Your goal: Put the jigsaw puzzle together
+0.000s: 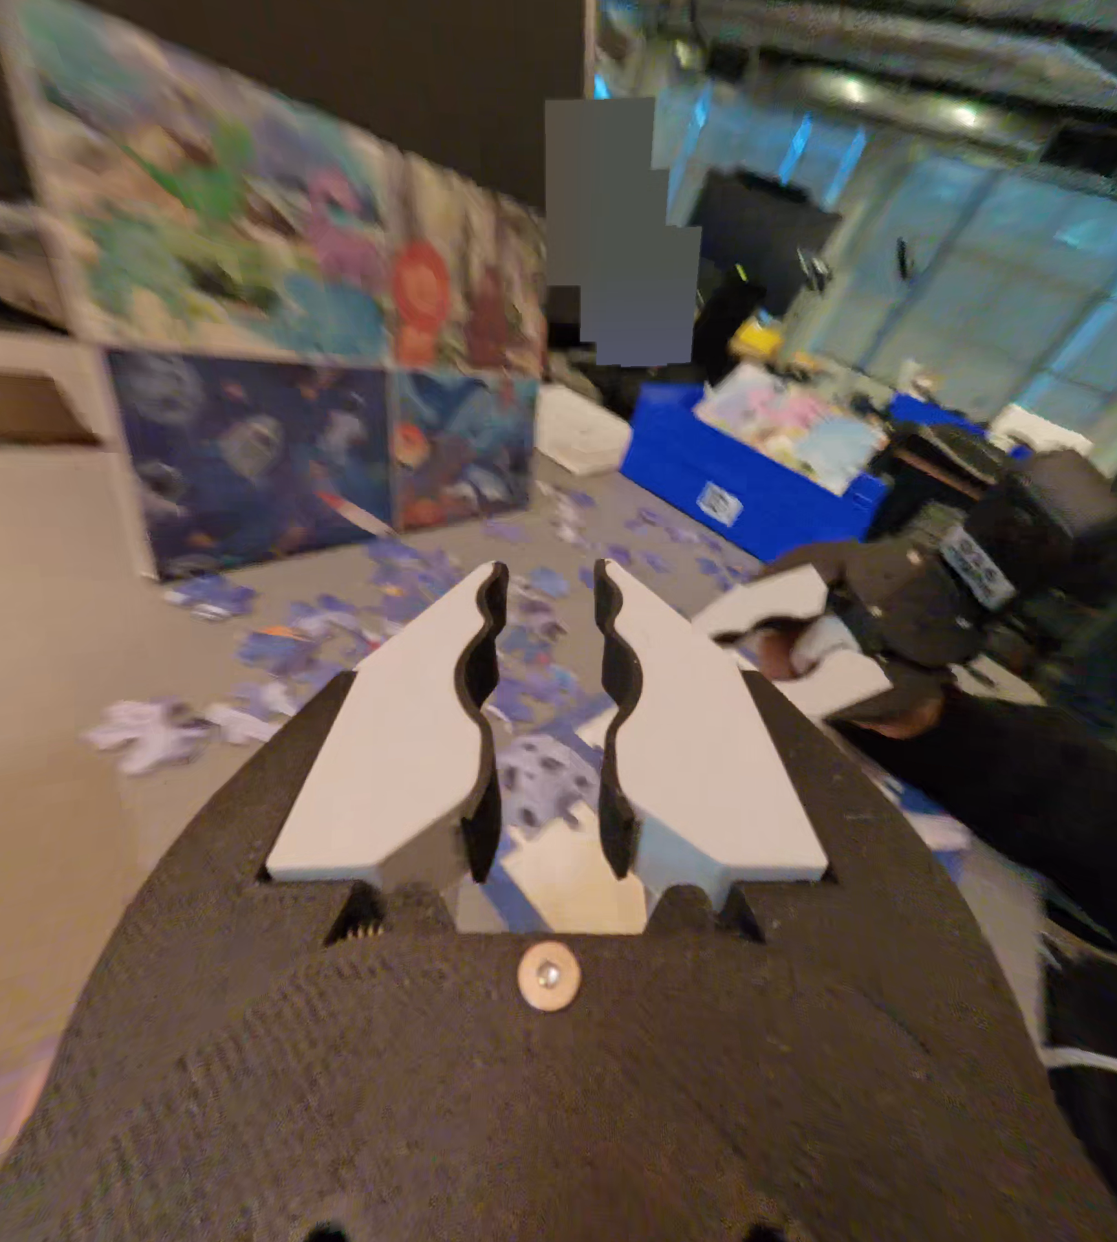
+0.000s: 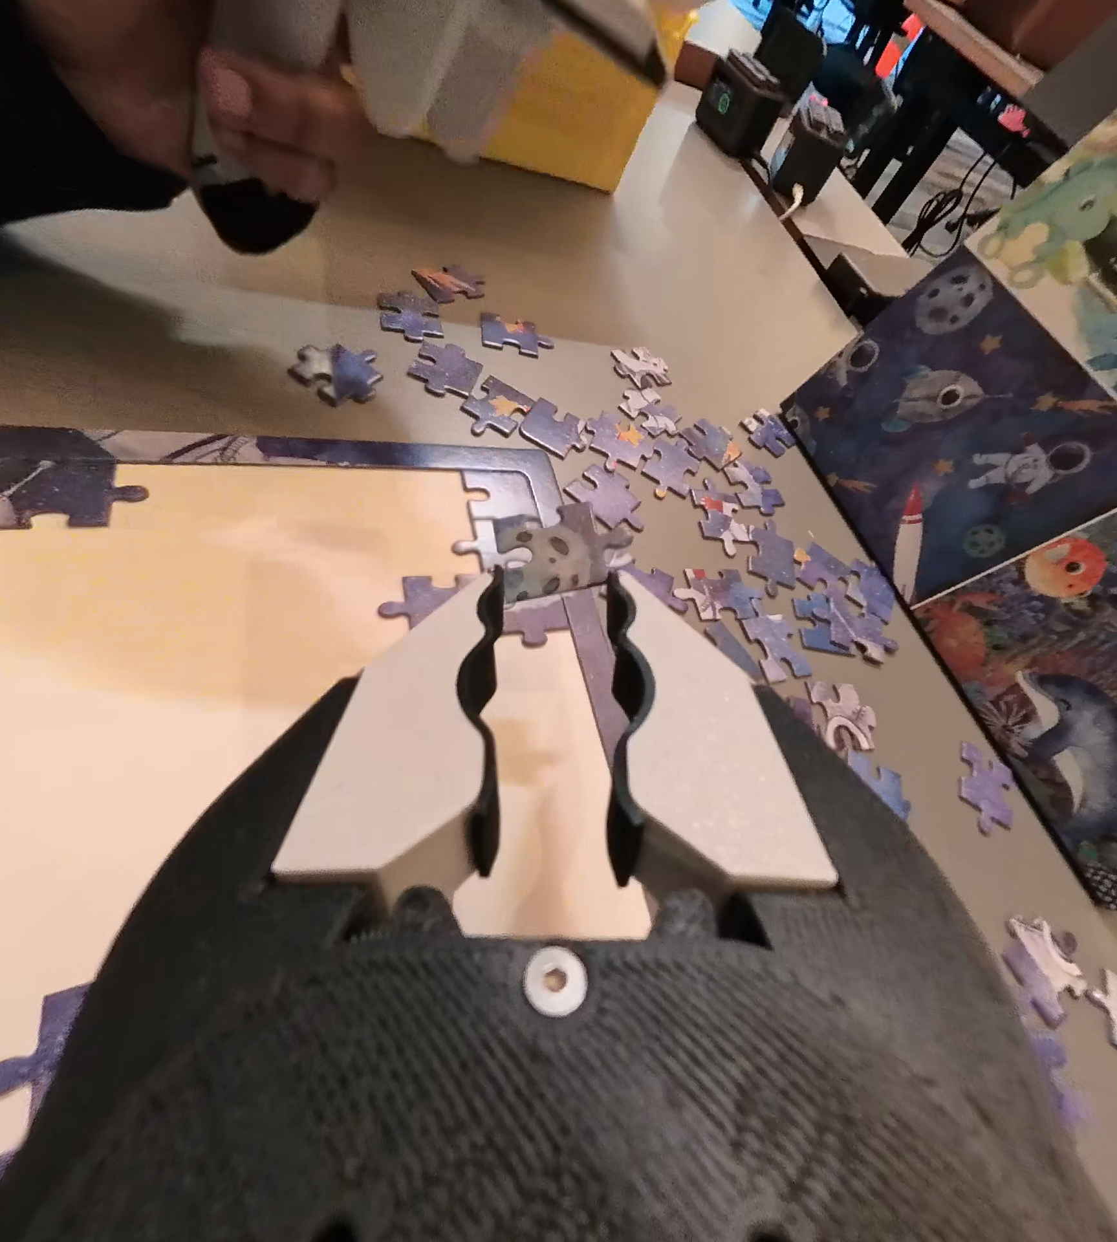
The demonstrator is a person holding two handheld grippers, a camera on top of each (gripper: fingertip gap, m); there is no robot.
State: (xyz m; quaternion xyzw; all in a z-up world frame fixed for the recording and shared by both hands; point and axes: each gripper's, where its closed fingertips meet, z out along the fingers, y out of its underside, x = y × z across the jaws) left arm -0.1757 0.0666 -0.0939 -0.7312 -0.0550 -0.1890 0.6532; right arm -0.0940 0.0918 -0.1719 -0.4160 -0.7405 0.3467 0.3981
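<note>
The right gripper (image 2: 552, 578) clamps a grey cratered puzzle piece (image 2: 552, 554) above the puzzle tray's (image 2: 206, 450) far right corner.

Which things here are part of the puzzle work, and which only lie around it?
In use:
right gripper, shut on a grey cratered puzzle piece
puzzle frame
loose pieces
left gripper, open, holding nothing

Lying about:
picture boxes
blue crate
yellow box
</note>
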